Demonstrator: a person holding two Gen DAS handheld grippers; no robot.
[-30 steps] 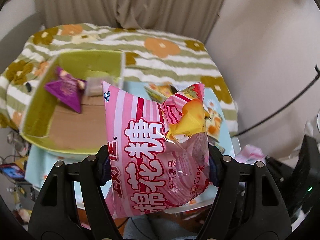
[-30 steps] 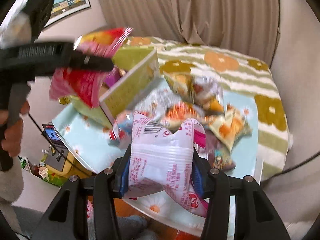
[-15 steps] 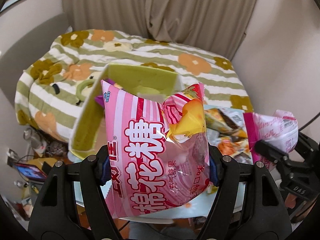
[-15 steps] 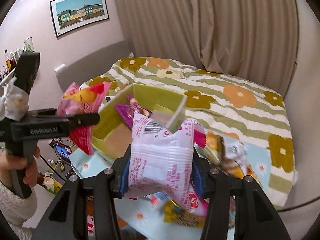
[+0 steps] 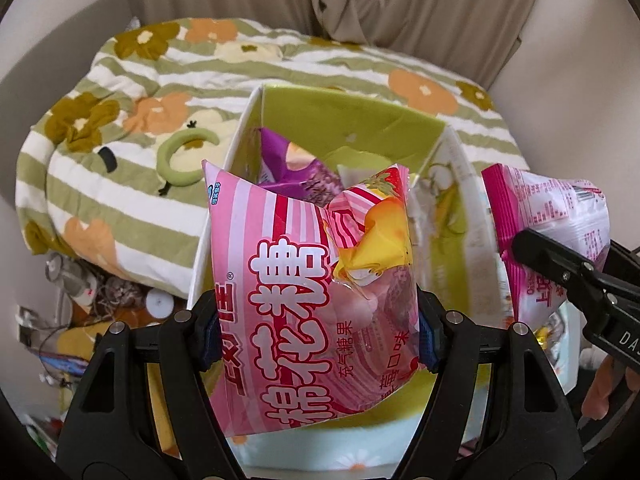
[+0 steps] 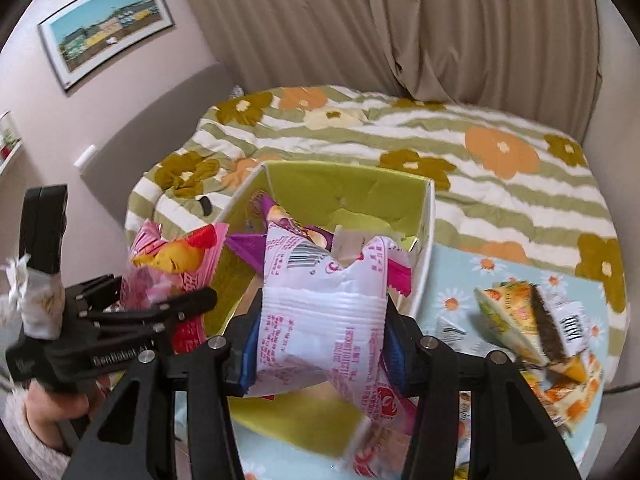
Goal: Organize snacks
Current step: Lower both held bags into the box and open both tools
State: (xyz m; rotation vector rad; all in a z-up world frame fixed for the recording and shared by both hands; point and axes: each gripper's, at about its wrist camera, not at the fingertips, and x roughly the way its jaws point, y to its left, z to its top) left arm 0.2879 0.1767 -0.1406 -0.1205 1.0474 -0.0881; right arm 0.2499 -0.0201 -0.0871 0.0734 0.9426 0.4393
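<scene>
Readable text only. My left tongs point(image 5: 318, 330) clamp a pink striped plastic marshmallow bag point(image 5: 296, 280): big white-and-red characters "棉花糖" run sideways, smaller "充气糖果" beside them, centre of frame. My right tongs point(image 6: 320, 340) clamp a white-and-pink plastic snack packet point(image 6: 320, 312); barcode at its top, fine red print too small to read. Lower left there, the other black tong body reads "GenRobot.AI" point(image 6: 116, 360). "DAS" point(image 5: 626, 340) on black plastic, right edge of left view.
</scene>
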